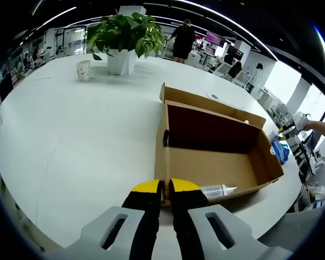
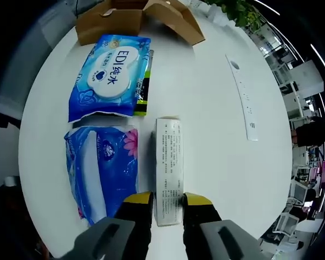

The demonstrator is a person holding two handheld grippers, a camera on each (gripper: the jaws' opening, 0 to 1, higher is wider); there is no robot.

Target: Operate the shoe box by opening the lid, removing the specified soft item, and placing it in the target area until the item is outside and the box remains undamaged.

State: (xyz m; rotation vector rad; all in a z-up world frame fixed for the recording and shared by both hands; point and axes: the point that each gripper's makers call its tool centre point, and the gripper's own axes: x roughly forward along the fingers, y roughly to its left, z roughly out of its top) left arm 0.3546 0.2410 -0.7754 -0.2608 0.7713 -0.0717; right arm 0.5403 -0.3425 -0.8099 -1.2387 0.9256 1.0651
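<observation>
The tube (image 1: 218, 190) at 5 o'clock is partly hidden behind the box (image 1: 216, 162) wall. In the right gripper view, the carton's (image 2: 169, 170) near end is hidden between the jaws, and its small print is too tiny to read

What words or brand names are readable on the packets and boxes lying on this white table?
"EDI 纯水": on the blue-and-white soft wipes packet.
Slim white carton between the right gripper's jaws: dense print, too small to read.
Blue flowered tissue pack: no legible words.
Long white strip: marks too small.
Brown cardboard shoe box: no text visible.
</observation>
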